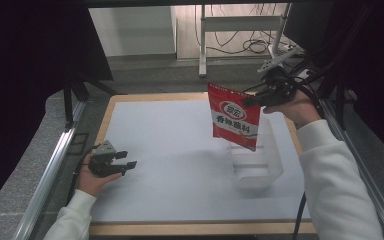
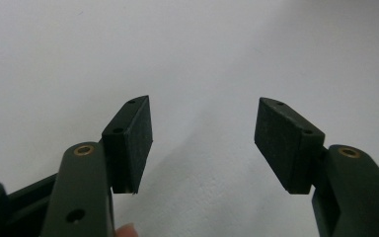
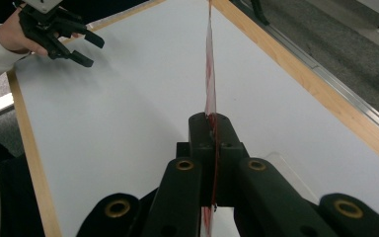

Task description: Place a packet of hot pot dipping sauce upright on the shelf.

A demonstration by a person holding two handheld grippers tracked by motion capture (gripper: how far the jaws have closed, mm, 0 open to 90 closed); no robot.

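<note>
white table point(image 1: 170, 165), wood rim; grey floor | red packet point(image 1: 235, 117) hangs upright over clear tub point(image 1: 260, 172) | right gripper point(image 1: 252, 99) pinches packet; left gripper point(image 1: 130, 160) wide

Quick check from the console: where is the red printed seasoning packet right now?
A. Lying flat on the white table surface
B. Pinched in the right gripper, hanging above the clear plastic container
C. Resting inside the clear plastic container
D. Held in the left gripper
B: the right gripper is shut on the red printed seasoning packet, which hangs above the clear plastic container; the left gripper is open.
</note>
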